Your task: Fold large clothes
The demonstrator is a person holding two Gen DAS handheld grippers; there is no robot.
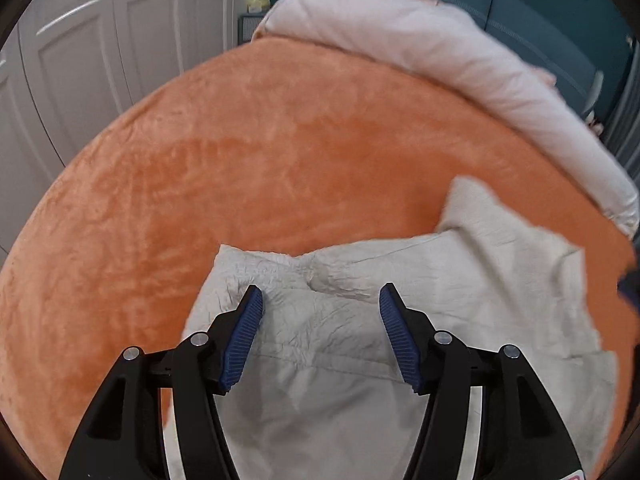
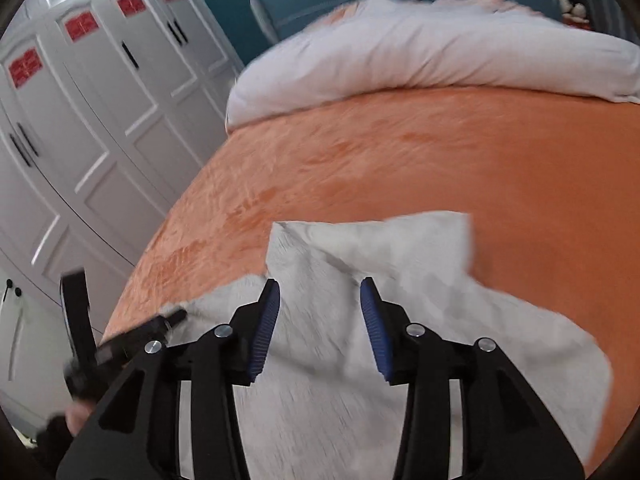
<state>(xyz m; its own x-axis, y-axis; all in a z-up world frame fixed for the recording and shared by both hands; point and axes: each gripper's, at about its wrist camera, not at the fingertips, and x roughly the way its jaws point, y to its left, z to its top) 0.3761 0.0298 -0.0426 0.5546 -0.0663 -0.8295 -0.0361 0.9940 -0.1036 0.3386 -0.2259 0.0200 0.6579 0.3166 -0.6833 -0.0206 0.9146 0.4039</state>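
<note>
A crumpled pale grey-white garment point(image 1: 360, 340) lies on the near part of an orange plush bedspread point(image 1: 260, 152). Above its wrinkled left portion my left gripper point(image 1: 320, 300) stands open, its blue pads point(image 1: 242, 340) apart and nothing pinched between them. In the right wrist view the same garment point(image 2: 380, 280) is motion-blurred, a folded flap raised toward the far side. My right gripper point(image 2: 318, 296) hovers over it, jaws apart, with cloth below but not clamped. The left gripper point(image 2: 120, 344) and the hand that holds it show at the left edge of that view.
A white duvet or pillow roll point(image 1: 440, 52) lies along the far end of the bed point(image 2: 400, 160). White panelled wardrobe doors point(image 2: 80, 140) stand to the left, close to the bed's edge. A dark teal wall point(image 1: 540, 8) is behind.
</note>
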